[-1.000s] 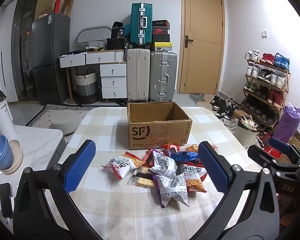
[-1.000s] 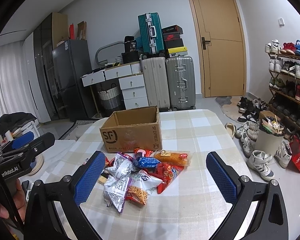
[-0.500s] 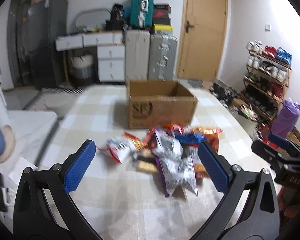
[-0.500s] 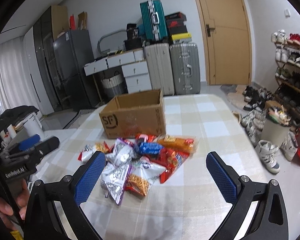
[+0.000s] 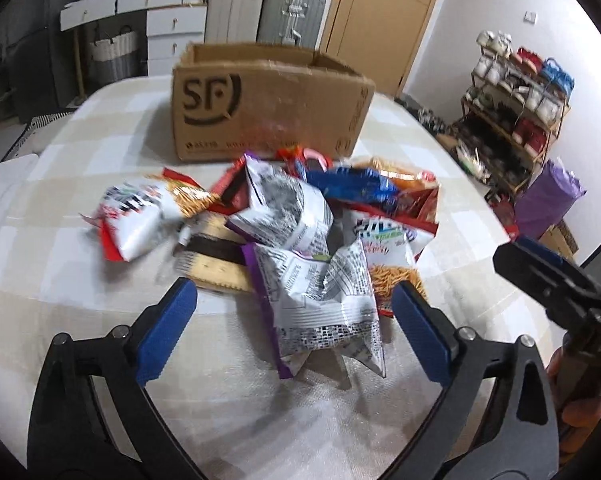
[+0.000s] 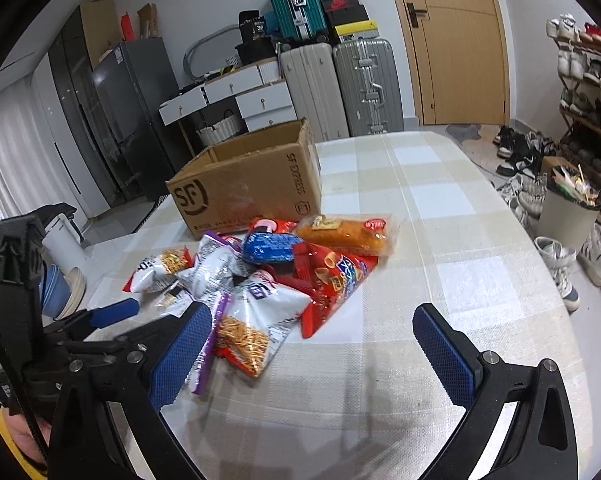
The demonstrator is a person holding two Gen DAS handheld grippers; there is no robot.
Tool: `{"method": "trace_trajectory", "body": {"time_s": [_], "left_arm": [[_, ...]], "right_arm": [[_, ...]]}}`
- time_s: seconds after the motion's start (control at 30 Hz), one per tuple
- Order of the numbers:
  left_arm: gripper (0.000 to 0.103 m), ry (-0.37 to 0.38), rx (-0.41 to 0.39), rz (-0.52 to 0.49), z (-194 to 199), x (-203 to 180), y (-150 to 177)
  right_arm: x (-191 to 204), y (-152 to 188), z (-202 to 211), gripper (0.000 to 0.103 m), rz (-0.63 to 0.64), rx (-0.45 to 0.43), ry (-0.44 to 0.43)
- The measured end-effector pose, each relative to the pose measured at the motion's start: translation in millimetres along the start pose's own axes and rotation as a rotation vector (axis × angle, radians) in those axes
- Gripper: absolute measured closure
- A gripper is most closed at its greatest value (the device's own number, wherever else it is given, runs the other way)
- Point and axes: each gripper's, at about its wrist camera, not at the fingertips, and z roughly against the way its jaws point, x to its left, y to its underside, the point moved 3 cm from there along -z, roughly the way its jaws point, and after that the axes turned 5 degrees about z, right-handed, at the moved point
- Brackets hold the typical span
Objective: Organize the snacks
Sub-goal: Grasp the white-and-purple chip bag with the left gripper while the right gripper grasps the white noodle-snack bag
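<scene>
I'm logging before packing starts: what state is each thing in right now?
Cardboard box: upright, top open.
Snack pile: loose on the table, outside the box.
Silver-and-purple bag: sealed, crumpled, between the left gripper's pads, untouched.
Left gripper: open, has just been closing.
Right gripper: open, empty.
Door: closed.

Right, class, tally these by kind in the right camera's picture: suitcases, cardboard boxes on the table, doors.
Hard-shell suitcases (teal, cream, silver): 3
Open brown cardboard box: 1
Tan wooden door: 1
Total: 5
</scene>
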Motion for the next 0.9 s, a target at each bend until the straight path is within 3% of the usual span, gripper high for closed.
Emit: {"method": "trace_trajectory", "body": {"time_s": [0.2,0.3,0.33,0.53,0.7,0.83,0.9], "left_arm": [[0.024,0.035,0.029,0.005,-27,-6,1],[0.041,0.088,0.033,0.007,-36,-8,0],[0.052,0.109,0.032,0.003,-38,-11,0],[0.058,0.152,0.023,0.01,-40,-15,4],[0.059,0.148,-0.008,0.018,-16,0,9],[0.059,0.149,-0.036,0.042,4,14,11],[0.059,0.15,-0.053,0.056,14,23,11]], "right_arm": [[-2,2,-18,0.0,0.009,0.024,-0.026],[0,3,-24,0.0,0.008,0.036,-0.042],[1,3,-27,0.0,0.01,0.04,-0.045],[8,2,-33,0.0,0.01,0.055,-0.092],[19,2,-39,0.001,0.005,0.075,-0.134],[31,2,-54,0.009,-0.001,0.114,-0.169],[37,2,-64,0.021,-0.001,0.143,-0.184]]}}
